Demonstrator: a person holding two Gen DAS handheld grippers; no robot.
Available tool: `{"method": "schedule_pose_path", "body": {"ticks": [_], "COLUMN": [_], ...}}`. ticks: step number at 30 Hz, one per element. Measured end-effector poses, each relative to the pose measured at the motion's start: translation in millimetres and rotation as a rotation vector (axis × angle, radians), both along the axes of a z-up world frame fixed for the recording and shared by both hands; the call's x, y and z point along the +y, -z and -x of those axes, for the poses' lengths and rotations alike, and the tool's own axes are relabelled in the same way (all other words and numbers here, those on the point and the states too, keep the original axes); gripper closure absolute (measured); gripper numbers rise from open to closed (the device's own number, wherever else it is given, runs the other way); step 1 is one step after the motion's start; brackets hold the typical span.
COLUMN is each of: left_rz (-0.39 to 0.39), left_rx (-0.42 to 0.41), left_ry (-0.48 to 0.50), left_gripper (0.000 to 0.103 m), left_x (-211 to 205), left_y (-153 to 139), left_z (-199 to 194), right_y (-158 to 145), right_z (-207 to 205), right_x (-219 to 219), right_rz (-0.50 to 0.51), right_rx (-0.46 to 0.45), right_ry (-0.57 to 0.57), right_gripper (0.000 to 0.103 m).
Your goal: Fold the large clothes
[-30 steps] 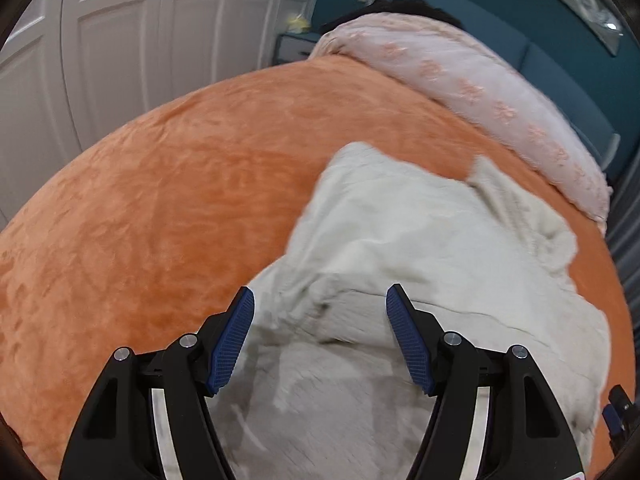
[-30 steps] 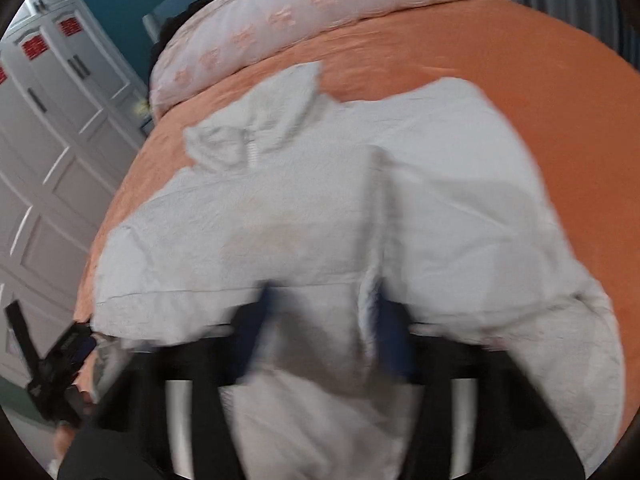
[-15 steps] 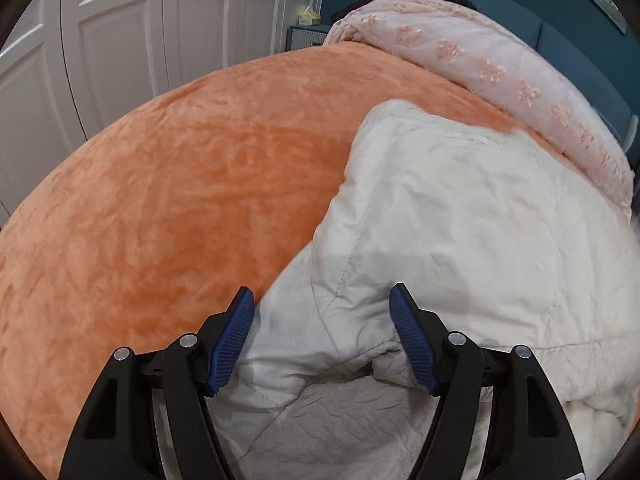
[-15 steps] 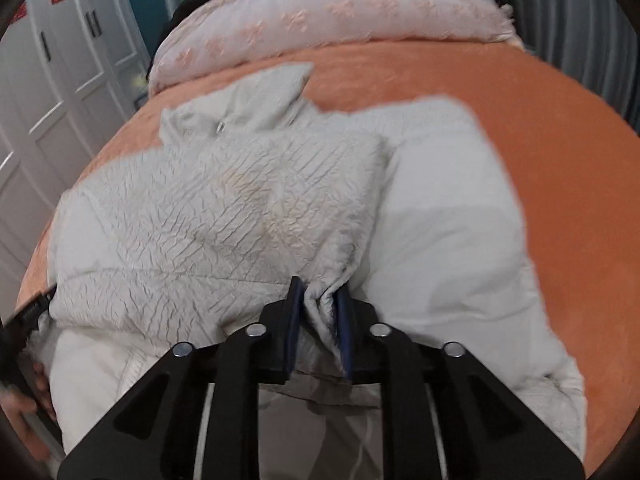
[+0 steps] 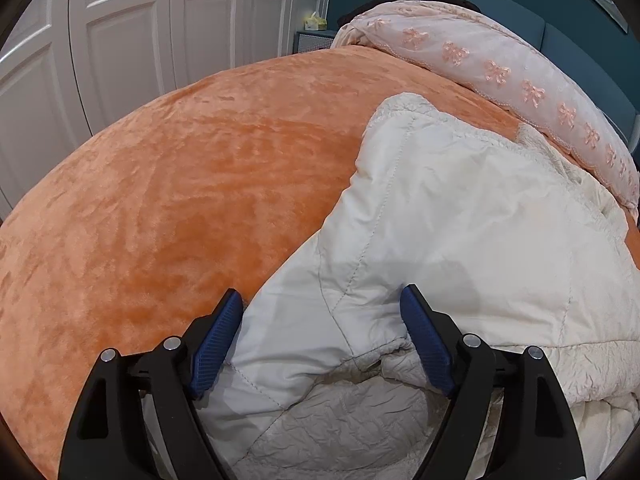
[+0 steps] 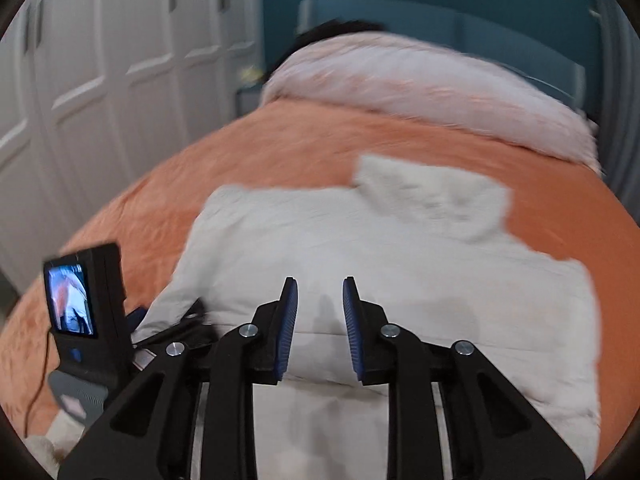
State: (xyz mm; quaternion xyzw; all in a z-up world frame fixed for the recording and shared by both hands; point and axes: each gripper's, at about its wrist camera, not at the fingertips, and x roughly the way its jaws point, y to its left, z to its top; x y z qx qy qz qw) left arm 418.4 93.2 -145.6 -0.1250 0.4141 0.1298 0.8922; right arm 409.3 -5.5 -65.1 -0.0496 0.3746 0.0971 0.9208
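A cream padded jacket [image 5: 460,220] lies folded on the orange bedspread [image 5: 180,200]; it also shows in the right wrist view [image 6: 360,248], with its fleecy hood [image 6: 432,200] at the far end. My left gripper [image 5: 320,320] is open just above the jacket's near left edge, holding nothing. My right gripper [image 6: 320,308] is partly open over the jacket's near edge, with nothing between its blue pads. The left gripper's body with its small lit screen [image 6: 72,300] shows at the left of the right wrist view.
A pink embroidered duvet [image 5: 500,68] lies rolled across the head of the bed, against a teal headboard [image 5: 560,32]. White wardrobe doors [image 5: 120,40] stand to the left. The orange bedspread [image 6: 280,140] spreads around the jacket.
My right gripper has let go of the jacket fold it was shut on, and its jaws have opened. The right view has swung left and is blurred. The left gripper has stayed open, shifting slightly.
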Motion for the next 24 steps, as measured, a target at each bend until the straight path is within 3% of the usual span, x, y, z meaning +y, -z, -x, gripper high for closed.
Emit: {"method": "schedule_pose_path", "body": {"ticks": [4,7,12,14,15,16,19,21,22,24], "left_rz": [-0.001,0.006,0.007,0.005,0.003,0.003,0.001,0.000,0.002,0.029], "left_rx": [0.002,-0.002,-0.011,-0.013,-0.014,-0.014,-0.013,-0.009,-0.006,0.003], "left_ry": [0.000,0.000,0.002,0.001,0.002,0.002,0.004,0.004,0.004,0.005], "left_gripper": [0.022,0.021,0.017,0.017,0.017,0.016,0.015,0.015,0.015,0.016], "left_x": [0.1,0.9,0.0,-0.4,-0.5,-0.1,-0.1,0.2,1.0,6.6], "left_y": [1.0,1.5,4.4,5.0,5.3,5.7,7.0,6.9,6.3,2.0], "left_z": [-0.3,-0.1,-0.5,-0.7,-0.8,-1.0,-2.1,-2.4,-2.7,-2.0], "right_y": [33.6,31.5,43.7,58.0,61.5,61.4,47.4,31.8,24.6,12.3], "right_z": [-16.0,-6.4,11.8,22.1,27.7,28.3,37.1,55.2,67.7,101.3], "right_x": [-39.9,-114.1,-229.6,-264.5,-274.1,-275.1,-259.9,-258.1,-264.8,-279.7], "right_rz": [0.035,-0.037,-0.070,-0.163,-0.222,-0.217,-0.109,-0.108,-0.117,-0.143], "right_rx": [0.046,0.049,0.069,0.078,0.079,0.088,0.103,0.102,0.097,0.085], "right_ry": [0.079,0.206,0.476,0.521,0.538,0.550,0.574,0.572,0.573,0.581], "right_gripper": [0.082,0.082,0.081,0.069,0.069,0.070,0.067,0.067,0.064,0.047]}}
